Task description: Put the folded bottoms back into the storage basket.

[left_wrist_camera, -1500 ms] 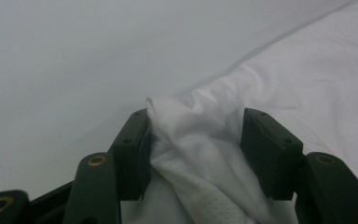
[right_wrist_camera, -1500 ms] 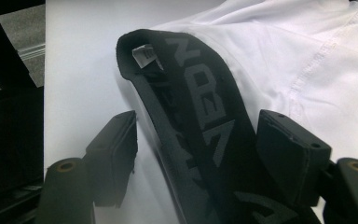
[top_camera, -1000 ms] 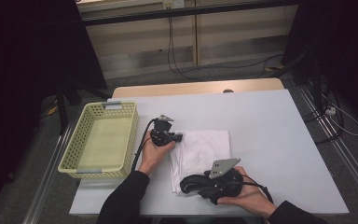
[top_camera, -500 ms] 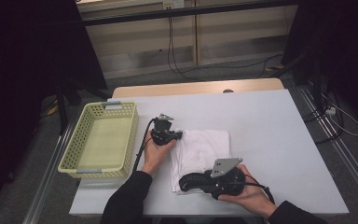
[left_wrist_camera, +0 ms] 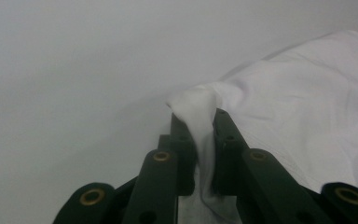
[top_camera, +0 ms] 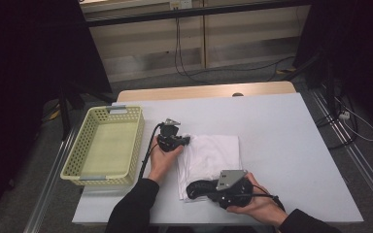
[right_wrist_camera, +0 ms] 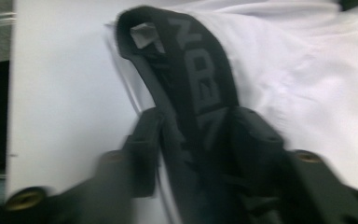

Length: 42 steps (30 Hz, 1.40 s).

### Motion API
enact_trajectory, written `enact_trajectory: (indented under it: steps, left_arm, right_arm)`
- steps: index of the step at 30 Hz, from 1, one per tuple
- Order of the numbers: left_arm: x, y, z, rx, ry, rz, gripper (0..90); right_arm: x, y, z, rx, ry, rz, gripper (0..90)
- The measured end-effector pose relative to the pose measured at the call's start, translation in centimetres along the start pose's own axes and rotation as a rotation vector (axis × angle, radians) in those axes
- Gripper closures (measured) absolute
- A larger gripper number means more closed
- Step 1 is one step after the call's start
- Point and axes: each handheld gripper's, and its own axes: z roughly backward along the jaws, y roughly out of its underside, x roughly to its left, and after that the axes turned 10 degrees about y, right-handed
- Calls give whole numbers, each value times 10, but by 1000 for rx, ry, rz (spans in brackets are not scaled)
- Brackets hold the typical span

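Down on the pale table [top_camera: 281, 145] a folded white garment [top_camera: 213, 155] lies near the person's edge, roughly midway across, with bare tabletop stretching wide to its right and beyond it toward the far wooden edge strip [top_camera: 204, 92]. Its near end carries a black waistband [top_camera: 201, 187] with grey lettering, which sits close to the table's near edge, so little room remains on that side. The left gripper [top_camera: 187, 141] rests at the garment's far left corner; in the left gripper view its jaws are pressed together on a pinch of white cloth [left_wrist_camera: 200, 112] that bunches up between the tips, with plain table surface [left_wrist_camera: 74, 70] open ahead and to the left of them. The right gripper [top_camera: 199, 188] lies low at the near end, a grey three-cornered plate on top, and in the right gripper view, which is blurred, its jaws [right_wrist_camera: 191, 135] close on the black waistband [right_wrist_camera: 191, 70], a loop of which arches up beyond the tips over the white fabric [right_wrist_camera: 307, 70]. A yellow slotted basket [top_camera: 85, 148] stands just left of the left hand [top_camera: 162, 158], its long wall near the gripper's trailing cable [top_camera: 148, 150] and hemming in movement that way. Beyond the table, cables run over the grey floor [top_camera: 252, 73] and dark stands flank both sides.
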Motion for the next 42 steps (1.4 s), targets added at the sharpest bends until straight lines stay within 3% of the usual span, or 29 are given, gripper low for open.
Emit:
enact_trajectory:
  steps: [6, 9, 15, 17, 20, 24, 29, 42]
  left_arm:
    - [2, -1, -1, -2, 7, 14, 815]
    - [2, -1, -1, -2, 9, 17, 815]
    - [2, 0, -2, -18, 11, 41, 814]
    - [1, 0, -2, -12, -3, 19, 814]
    - [0, 0, -1, -12, -1, 19, 815]
    - [1, -2, 1, -24, 8, 22, 815]
    - [0, -3, 1, -49, 14, 34, 815]
    - [-7, -16, 13, -83, 24, 4, 815]
  right_arm:
    - [-1, -1, -1, 7, 9, 22, 595]
    - [-4, -3, -2, 15, 20, 23, 694]
    - [-7, -5, -4, 22, 23, 29, 774]
    - [-6, -5, -3, 21, 27, 17, 793]
    - [-6, -6, -3, 24, 32, 18, 806]
    - [-10, -7, -1, 21, 11, -29, 819]
    - [-11, -9, 0, 16, 11, -38, 823]
    - [-17, -12, 7, -13, 5, -73, 825]
